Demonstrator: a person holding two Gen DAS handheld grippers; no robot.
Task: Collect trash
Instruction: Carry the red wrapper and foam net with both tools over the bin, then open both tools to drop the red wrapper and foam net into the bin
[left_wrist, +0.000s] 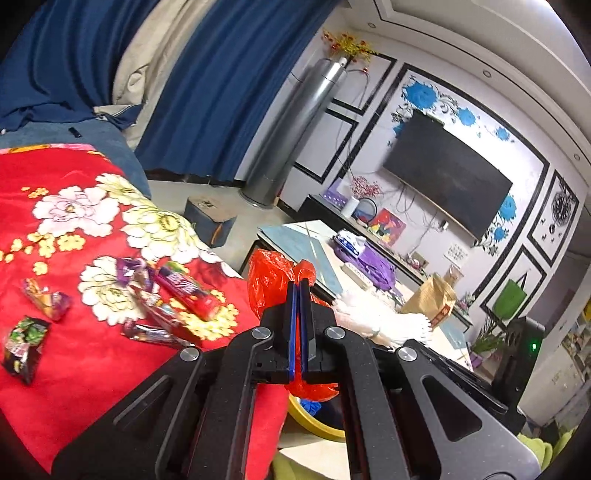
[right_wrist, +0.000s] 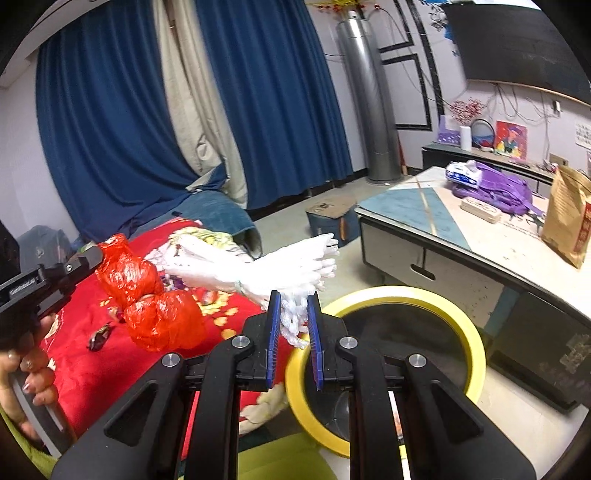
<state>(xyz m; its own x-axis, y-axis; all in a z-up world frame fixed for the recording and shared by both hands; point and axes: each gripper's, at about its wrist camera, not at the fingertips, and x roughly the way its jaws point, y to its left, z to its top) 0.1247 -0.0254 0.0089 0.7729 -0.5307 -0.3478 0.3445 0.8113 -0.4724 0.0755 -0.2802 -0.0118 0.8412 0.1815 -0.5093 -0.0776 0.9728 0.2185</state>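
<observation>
My left hand-held gripper (left_wrist: 299, 286) pinches a red plastic bag (left_wrist: 271, 280); my right hand-held gripper (right_wrist: 293, 301) grips a white plastic bag (right_wrist: 295, 266), both beside the yellow-rimmed bin (right_wrist: 476, 354), with snack wrappers (left_wrist: 173, 291) on the red bedspread (left_wrist: 74, 369) beyond.

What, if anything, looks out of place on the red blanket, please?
Loose snack wrappers lie scattered on the blanket, not in the bin. The left gripper holds a red bag, the right gripper a white bag.

Wrappers (left_wrist: 173, 291) on blanket (left_wrist: 74, 369), bin (right_wrist: 384, 354) between blanket and table (right_wrist: 480, 236)
</observation>
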